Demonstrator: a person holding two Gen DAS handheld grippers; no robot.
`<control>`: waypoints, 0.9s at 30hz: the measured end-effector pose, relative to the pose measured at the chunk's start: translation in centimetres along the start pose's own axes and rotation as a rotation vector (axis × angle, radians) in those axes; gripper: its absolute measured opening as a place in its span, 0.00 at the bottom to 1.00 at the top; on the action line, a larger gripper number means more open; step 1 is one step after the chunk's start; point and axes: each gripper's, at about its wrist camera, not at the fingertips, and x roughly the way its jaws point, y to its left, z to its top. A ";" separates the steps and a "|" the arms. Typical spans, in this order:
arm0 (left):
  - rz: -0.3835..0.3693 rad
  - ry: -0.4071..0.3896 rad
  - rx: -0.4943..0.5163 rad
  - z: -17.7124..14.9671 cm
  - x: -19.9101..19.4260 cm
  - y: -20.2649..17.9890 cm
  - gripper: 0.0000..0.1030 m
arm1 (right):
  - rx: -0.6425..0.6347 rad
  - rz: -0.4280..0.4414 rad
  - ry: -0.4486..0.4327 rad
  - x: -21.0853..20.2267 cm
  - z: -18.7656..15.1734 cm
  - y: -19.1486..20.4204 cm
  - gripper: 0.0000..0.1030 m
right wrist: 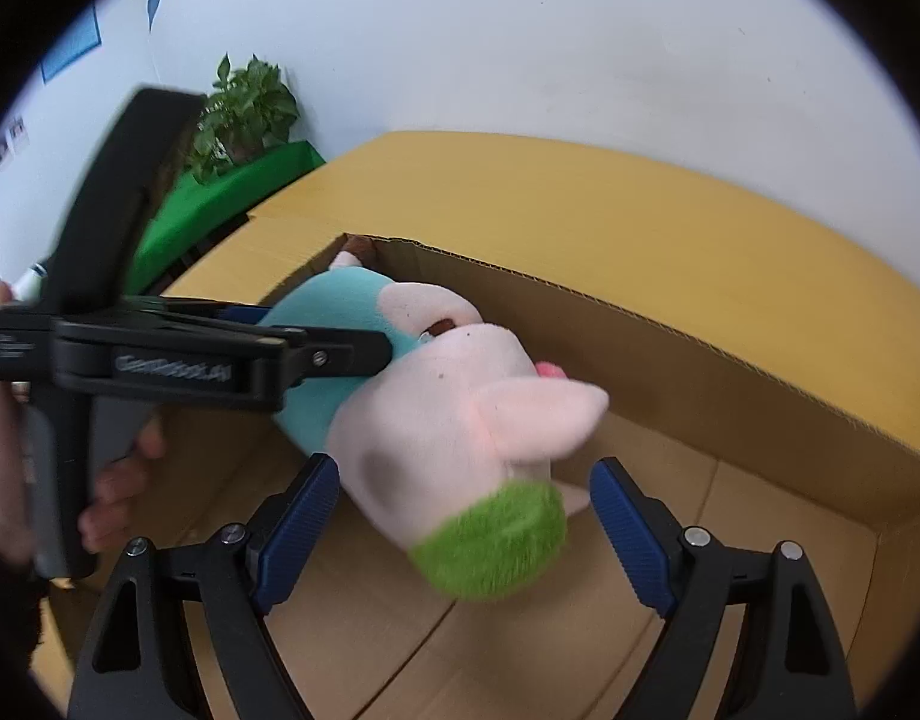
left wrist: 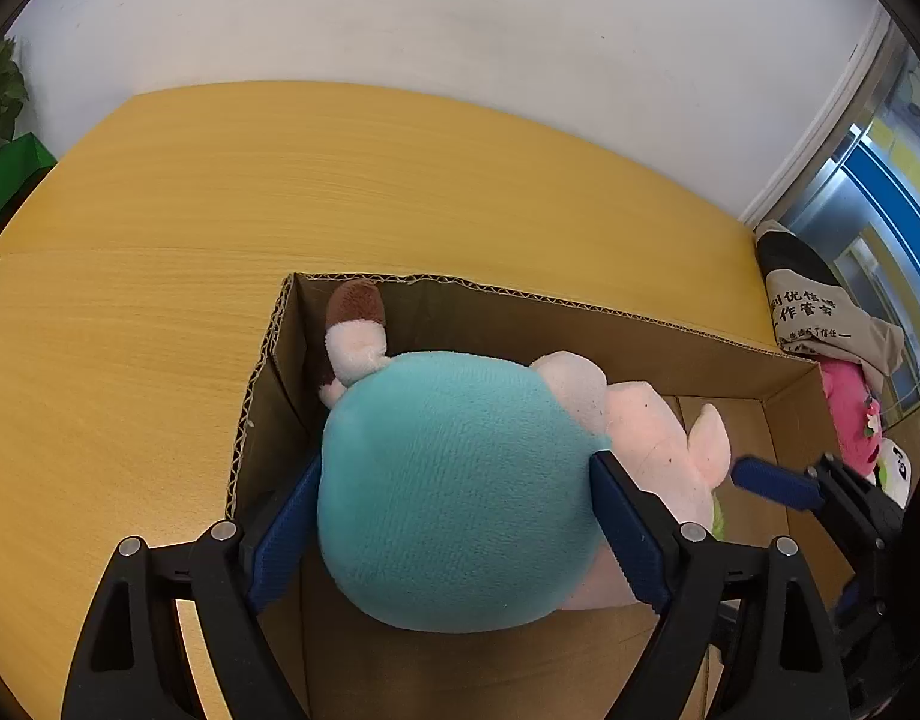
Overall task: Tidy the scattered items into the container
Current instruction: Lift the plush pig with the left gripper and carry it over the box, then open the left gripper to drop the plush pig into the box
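Observation:
A plush pig with a teal body [left wrist: 460, 492], pink head and green cap [right wrist: 496, 540] hangs inside the open cardboard box [left wrist: 580, 312]. My left gripper [left wrist: 456, 480] is shut on the teal body, its blue pads pressed on both sides. In the right wrist view the toy's pink head [right wrist: 435, 414] sits between and above my right gripper's [right wrist: 466, 486] fingers, which stand open and do not touch it. The left gripper's black frame [right wrist: 219, 354] crosses that view from the left. The right gripper's blue pad [left wrist: 772, 480] shows in the left wrist view.
The box [right wrist: 700, 372] stands on a yellow wooden table [left wrist: 279, 192] against a white wall. Beyond the box's right side lie a pink plush [left wrist: 850, 420], a white toy [left wrist: 895, 471] and a printed cloth bag [left wrist: 820, 312]. A potted plant [right wrist: 243, 108] stands on a green surface at the left.

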 end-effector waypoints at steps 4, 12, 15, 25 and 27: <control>-0.003 -0.003 -0.013 0.2 0.0 -0.8 0.91 | -0.030 -0.034 0.088 2.0 -1.4 0.6 0.81; -0.006 -0.071 0.034 -2.0 -5.6 -1.4 0.91 | 0.032 -0.044 0.070 3.2 -1.2 1.3 0.74; -0.019 -0.122 0.059 -3.3 -9.2 -2.5 0.92 | 0.075 -0.052 0.043 0.4 -1.0 1.6 0.74; 0.035 -0.438 0.231 -9.9 -24.9 -10.9 1.00 | -0.018 -0.213 -0.265 -21.3 -6.0 7.9 0.81; 0.055 -0.479 0.264 -12.2 -27.6 -12.8 1.00 | -0.024 -0.260 -0.308 -24.0 -7.3 9.8 0.84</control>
